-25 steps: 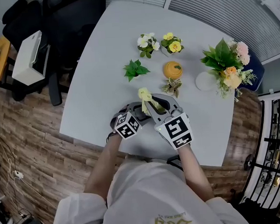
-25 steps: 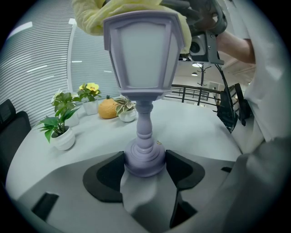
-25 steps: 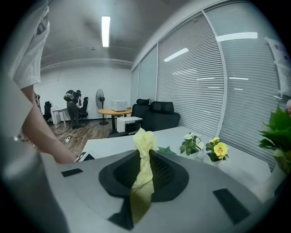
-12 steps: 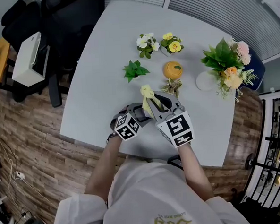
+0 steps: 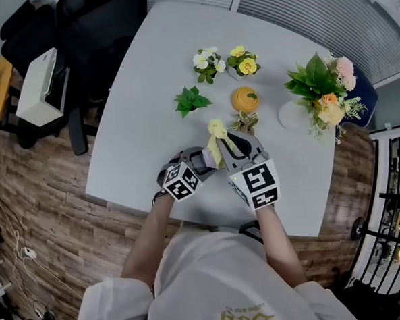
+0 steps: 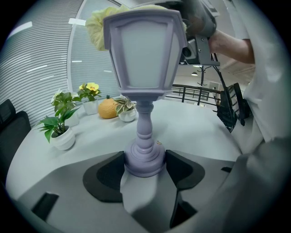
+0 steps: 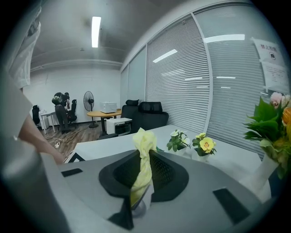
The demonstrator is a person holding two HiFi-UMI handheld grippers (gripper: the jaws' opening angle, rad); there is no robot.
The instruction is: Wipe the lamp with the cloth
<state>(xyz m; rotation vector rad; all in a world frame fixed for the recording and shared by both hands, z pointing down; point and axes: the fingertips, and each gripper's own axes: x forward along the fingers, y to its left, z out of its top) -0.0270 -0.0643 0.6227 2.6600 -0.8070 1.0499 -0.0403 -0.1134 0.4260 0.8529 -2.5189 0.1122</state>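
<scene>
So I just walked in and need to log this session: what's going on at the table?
A person is cleaning a small lamp on the table with two hand-held tools. The left tool is clamped on the lamp's base, holding it upright. The right tool grips a yellow cloth, which sits at the top of the lamp's head. Potted plants stand further back.

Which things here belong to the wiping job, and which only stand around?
Job: lamp, held at its base by the left hand-held gripper; yellow cloth, in the right hand-held gripper.
Standing around: green plant, white-flower pot, yellow-flower pot, orange ornament, bouquet.
</scene>
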